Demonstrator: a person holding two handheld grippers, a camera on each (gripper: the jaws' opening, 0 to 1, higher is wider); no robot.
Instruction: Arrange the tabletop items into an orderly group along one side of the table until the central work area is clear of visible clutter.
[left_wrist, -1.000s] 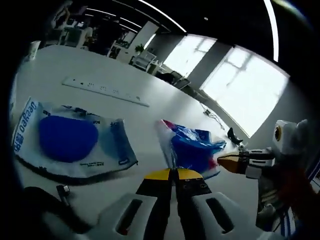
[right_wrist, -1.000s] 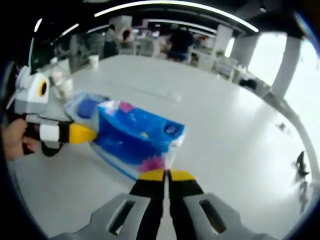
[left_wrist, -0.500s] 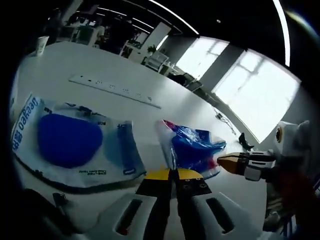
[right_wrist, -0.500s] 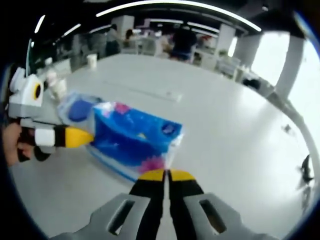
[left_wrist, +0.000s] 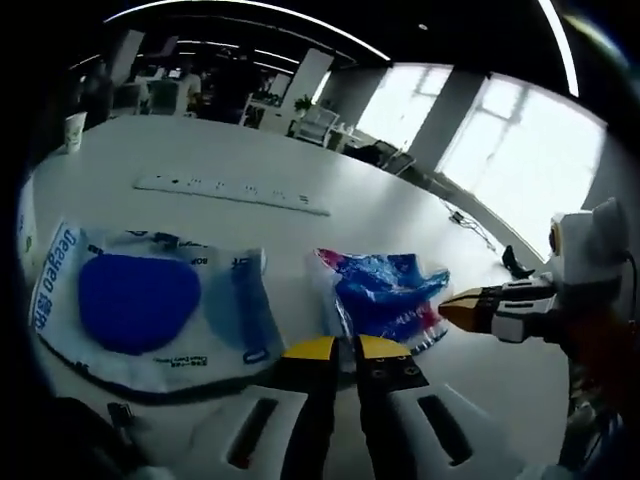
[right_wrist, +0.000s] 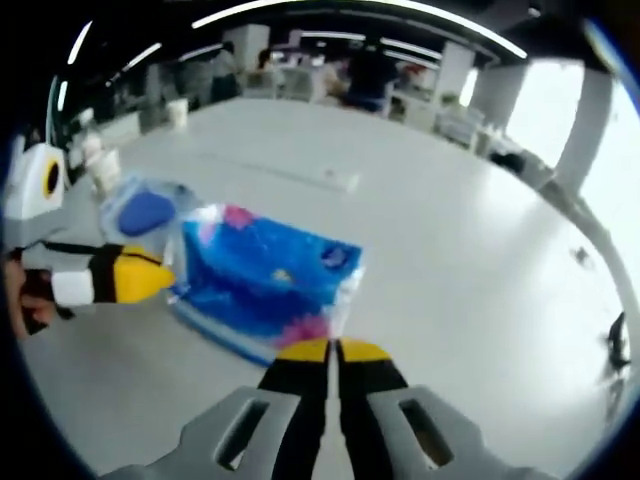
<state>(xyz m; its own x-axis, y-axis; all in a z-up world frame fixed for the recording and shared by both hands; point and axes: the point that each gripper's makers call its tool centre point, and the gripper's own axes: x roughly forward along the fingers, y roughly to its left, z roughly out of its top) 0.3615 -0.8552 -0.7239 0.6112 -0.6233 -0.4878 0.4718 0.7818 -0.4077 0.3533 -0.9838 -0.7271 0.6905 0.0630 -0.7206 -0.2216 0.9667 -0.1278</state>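
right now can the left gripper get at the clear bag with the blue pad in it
Probably not yet: the left gripper looks shut on the blue tissue pack. The bag lies beside it on the white table, nothing between, once it lets go.

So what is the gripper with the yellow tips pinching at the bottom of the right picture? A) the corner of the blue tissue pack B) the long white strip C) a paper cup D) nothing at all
A: in the right gripper view the right gripper has its jaws closed on the corner of the blue tissue pack, which lies on the white table.
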